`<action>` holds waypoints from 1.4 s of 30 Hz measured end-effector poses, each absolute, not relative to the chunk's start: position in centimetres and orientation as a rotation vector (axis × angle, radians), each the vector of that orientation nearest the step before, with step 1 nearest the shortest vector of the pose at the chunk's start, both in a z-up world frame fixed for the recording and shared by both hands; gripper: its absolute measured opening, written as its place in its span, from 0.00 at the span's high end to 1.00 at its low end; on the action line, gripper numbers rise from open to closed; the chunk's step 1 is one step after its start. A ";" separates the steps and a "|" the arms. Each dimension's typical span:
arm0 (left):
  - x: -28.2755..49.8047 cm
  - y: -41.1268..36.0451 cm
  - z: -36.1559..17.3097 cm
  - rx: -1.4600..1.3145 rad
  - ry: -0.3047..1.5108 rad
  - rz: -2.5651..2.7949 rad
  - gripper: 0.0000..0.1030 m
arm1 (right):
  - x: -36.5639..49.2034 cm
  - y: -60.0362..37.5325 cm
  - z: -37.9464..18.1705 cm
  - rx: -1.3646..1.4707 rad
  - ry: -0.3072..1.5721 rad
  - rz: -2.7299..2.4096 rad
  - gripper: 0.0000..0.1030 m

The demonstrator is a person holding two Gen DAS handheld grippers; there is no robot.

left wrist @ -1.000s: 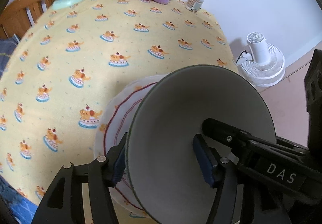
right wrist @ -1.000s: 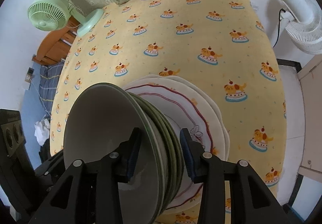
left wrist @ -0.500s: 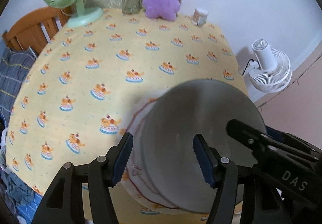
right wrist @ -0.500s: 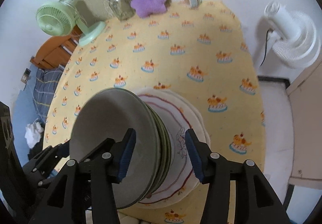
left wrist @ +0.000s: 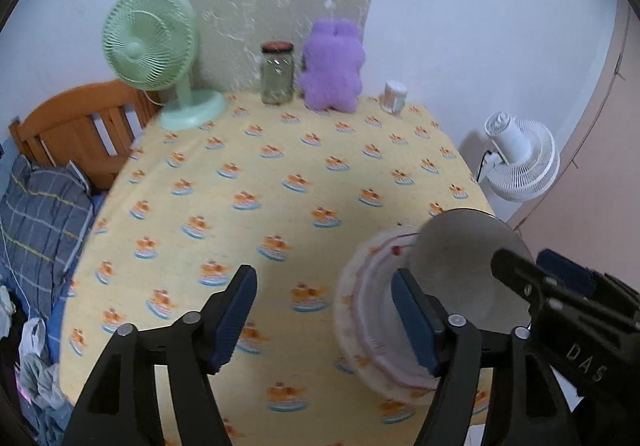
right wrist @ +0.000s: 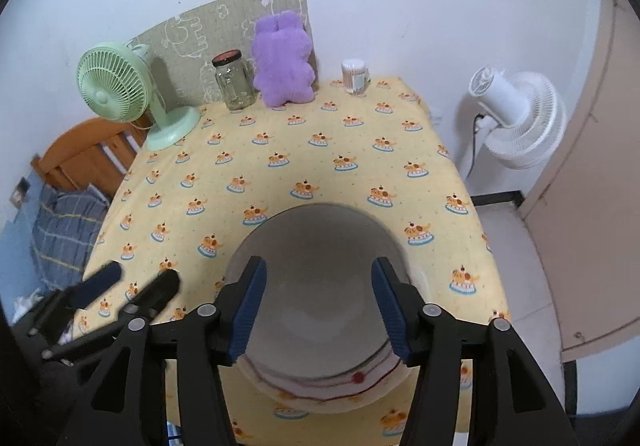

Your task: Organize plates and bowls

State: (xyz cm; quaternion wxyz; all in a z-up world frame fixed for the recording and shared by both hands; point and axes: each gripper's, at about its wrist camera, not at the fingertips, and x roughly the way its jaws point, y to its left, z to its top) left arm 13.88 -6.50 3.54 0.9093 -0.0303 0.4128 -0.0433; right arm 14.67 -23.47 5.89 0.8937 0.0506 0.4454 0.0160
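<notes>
Currently both tongs gape empty: left tongs (left wrist: 322,320), right tongs (right wrist: 318,312). Grey bowl (right wrist: 320,278) tops plate stack (right wrist: 328,392) between right tongs' fingers. Risk: careless nudge topples stack off table (right wrist: 280,149) edge.

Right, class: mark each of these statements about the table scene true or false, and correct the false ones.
1. The grey bowl sits on the red-rimmed plates. True.
2. The left gripper is clamped on the bowl. False: it is open, with only the tablecloth between its pads.
3. The glass jar stands between the green fan and the purple plush toy. True.
4. The white fan stands on the table. False: it is off the table, beyond the right edge.
5. The right gripper is shut. False: it is open, pads apart either side of the bowl.
</notes>
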 end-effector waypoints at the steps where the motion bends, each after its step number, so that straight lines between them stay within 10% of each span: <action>1: 13.5 -5.5 3.6 -0.066 0.837 -0.093 0.27 | 14.1 -22.6 5.8 0.097 0.914 0.023 0.42; 25: 2.7 2.6 0.2 0.034 0.590 0.036 0.10 | 4.3 -14.2 1.0 0.037 0.728 0.035 0.41; 42: -0.4 1.8 -0.9 -0.024 0.559 0.033 0.00 | 1.3 -15.2 0.4 0.034 0.691 0.038 0.22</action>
